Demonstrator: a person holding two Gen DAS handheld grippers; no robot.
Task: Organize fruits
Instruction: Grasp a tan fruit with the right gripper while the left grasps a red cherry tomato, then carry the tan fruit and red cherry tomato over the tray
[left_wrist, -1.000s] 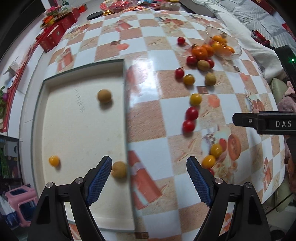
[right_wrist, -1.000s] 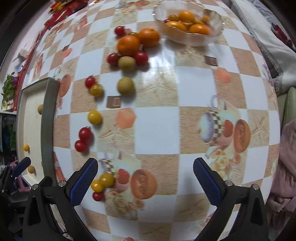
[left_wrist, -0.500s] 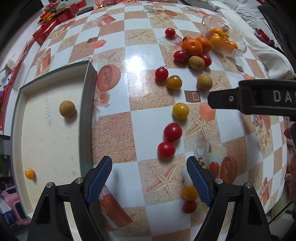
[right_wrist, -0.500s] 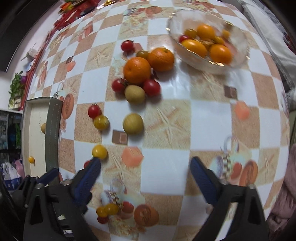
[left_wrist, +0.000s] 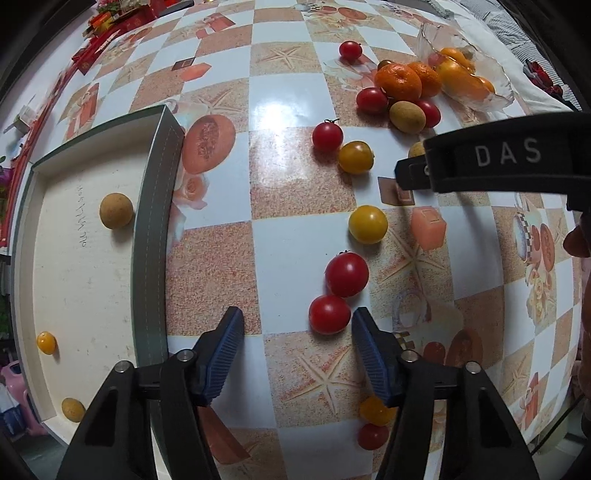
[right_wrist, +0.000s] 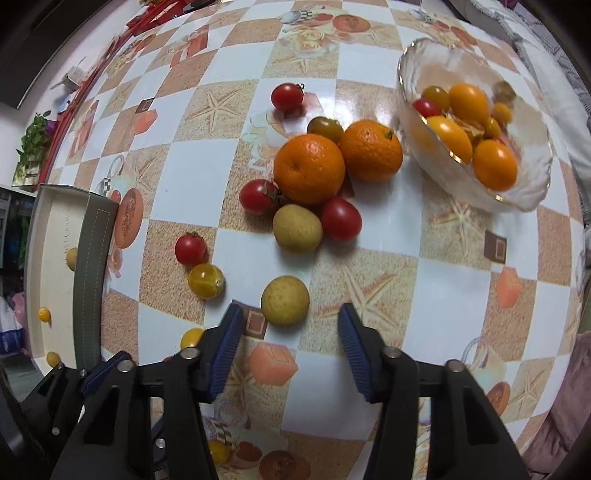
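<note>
My left gripper (left_wrist: 297, 328) is open and empty over the checked tablecloth, with a red cherry tomato (left_wrist: 329, 314) just inside its right finger and another red tomato (left_wrist: 346, 274) beyond it. My right gripper (right_wrist: 290, 326) is open and empty, with a tan round fruit (right_wrist: 284, 301) between its fingertips. Two oranges (right_wrist: 309, 168) lie among red tomatoes and another tan fruit (right_wrist: 297, 228). A glass bowl (right_wrist: 524, 195) holds yellow and orange fruit. The box lid tray (left_wrist: 151, 229) holds a tan fruit (left_wrist: 116, 210) and two small yellow ones.
Yellow tomatoes (left_wrist: 368, 224) lie scattered mid-table. The right gripper's arm (left_wrist: 498, 162) crosses the left wrist view at the right. Red boxes (left_wrist: 110, 22) sit at the table's far edge. A grey bedcover (right_wrist: 554, 85) lies beyond the bowl.
Both grippers moved forward and closer to the table. The left one came up to the red tomatoes. The right one came up to the tan fruit. Both jaws narrowed somewhat.
</note>
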